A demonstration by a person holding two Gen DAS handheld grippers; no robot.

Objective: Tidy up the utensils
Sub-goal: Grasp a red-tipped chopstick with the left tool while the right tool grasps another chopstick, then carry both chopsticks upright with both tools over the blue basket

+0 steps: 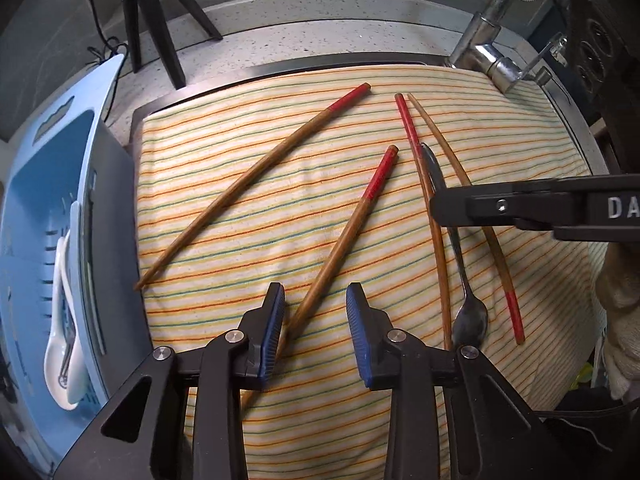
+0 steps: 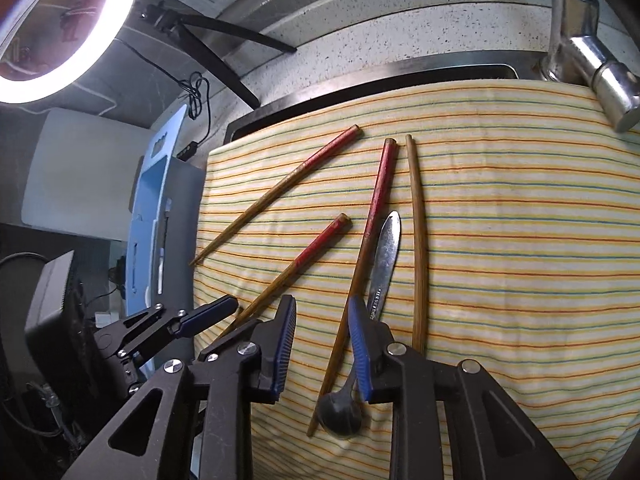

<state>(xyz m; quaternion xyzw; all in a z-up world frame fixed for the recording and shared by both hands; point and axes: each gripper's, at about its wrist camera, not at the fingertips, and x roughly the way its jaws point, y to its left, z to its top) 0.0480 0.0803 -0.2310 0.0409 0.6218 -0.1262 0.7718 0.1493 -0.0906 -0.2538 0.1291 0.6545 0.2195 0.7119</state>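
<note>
Several red-ended wooden chopsticks and a metal spoon (image 1: 472, 320) lie on a striped cloth (image 1: 280, 216). My left gripper (image 1: 316, 288) is open low over the cloth. One chopstick (image 1: 344, 236) runs between its blue pads, close beside the left pad. My right gripper (image 2: 322, 304) is open too. A second chopstick (image 2: 372, 216) passes between its pads by the right one, and the spoon (image 2: 386, 248) slips under that pad. Neither pair of pads presses on anything. In the left wrist view the right gripper (image 1: 440, 210) reaches in from the right over the spoon's handle.
A blue drainer basket (image 1: 36, 184) holding a white ceramic spoon (image 1: 64, 320) stands left of the cloth. A chrome faucet (image 1: 488, 48) hangs over the back right corner. A black tripod (image 1: 152, 20) stands behind on the speckled counter, beside a ring light (image 2: 60, 20).
</note>
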